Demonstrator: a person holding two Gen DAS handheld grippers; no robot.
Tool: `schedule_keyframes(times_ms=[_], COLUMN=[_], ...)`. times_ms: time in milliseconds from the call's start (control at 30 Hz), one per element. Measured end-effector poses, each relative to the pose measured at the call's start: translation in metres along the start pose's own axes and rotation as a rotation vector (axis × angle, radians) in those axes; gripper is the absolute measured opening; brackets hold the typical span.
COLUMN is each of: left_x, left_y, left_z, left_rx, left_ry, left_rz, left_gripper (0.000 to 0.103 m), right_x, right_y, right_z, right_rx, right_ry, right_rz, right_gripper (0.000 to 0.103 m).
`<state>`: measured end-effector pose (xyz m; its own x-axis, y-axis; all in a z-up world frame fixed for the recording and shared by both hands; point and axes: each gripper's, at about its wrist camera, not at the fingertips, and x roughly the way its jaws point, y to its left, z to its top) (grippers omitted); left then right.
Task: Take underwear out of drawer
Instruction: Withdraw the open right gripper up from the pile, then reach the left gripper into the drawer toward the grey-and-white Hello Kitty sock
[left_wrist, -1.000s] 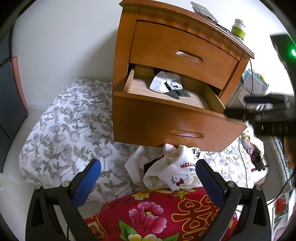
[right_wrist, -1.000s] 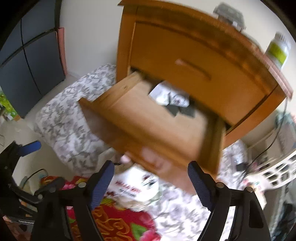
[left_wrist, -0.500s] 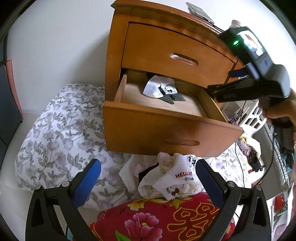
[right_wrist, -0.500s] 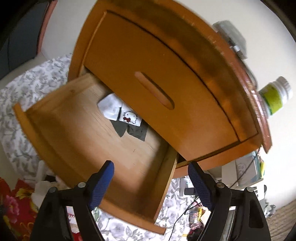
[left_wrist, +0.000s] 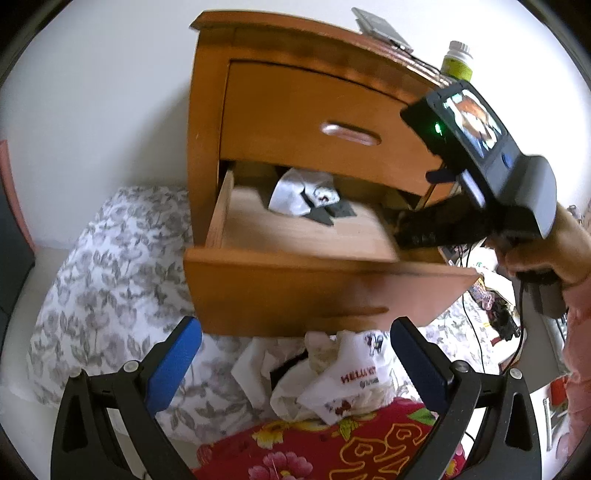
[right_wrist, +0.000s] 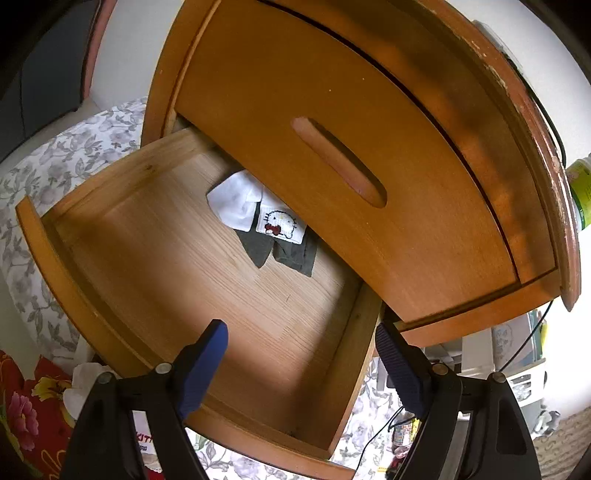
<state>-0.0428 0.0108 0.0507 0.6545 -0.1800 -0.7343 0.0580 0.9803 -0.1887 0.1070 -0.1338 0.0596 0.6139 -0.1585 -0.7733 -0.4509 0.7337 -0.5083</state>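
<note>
The lower drawer (right_wrist: 155, 266) (left_wrist: 317, 288) of a wooden nightstand stands pulled out. At its back lies white underwear (right_wrist: 255, 210) (left_wrist: 303, 192) with a cartoon cat print, on top of a dark grey piece (right_wrist: 284, 254). My right gripper (right_wrist: 301, 343) is open and hovers over the drawer's front right part, short of the clothes, nothing between its fingers. In the left wrist view the right gripper's body (left_wrist: 480, 177) reaches in from the right, held by a hand. My left gripper (left_wrist: 295, 343) is open below the drawer front, above a heap of taken-out clothes (left_wrist: 332, 376).
The shut upper drawer (right_wrist: 351, 162) overhangs the back of the lower one. A green-labelled bottle (left_wrist: 458, 62) and a flat device stand on the nightstand top. A floral pillow (left_wrist: 110, 288) and a red flowered cloth (left_wrist: 332, 450) lie below. Cables and clutter lie to the right.
My right gripper has swung in over the open drawer and come lower toward the clothes at its back. The left gripper has shifted a little; both stay open.
</note>
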Motion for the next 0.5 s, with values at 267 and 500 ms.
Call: schedule_keyframes(times_ms=[267,500], left_x=[0.01,0.024], left_y=[0.009,0.012], left_z=[0.04,0.062], left_rx=[0.028,0.056], left_ry=[-0.008,0.007], left_rz=[0.038,0.062], left_gripper=[0.102,0.102], right_x=[-0.021,-0.044], right_y=[-0.007,-0.009], right_z=[-0.011,-0.038], right_rx=[0.061,0.186], right_ry=[-0.04,-0.067], right_rz=[0.071,0.183], right_gripper=[0.103,0.103])
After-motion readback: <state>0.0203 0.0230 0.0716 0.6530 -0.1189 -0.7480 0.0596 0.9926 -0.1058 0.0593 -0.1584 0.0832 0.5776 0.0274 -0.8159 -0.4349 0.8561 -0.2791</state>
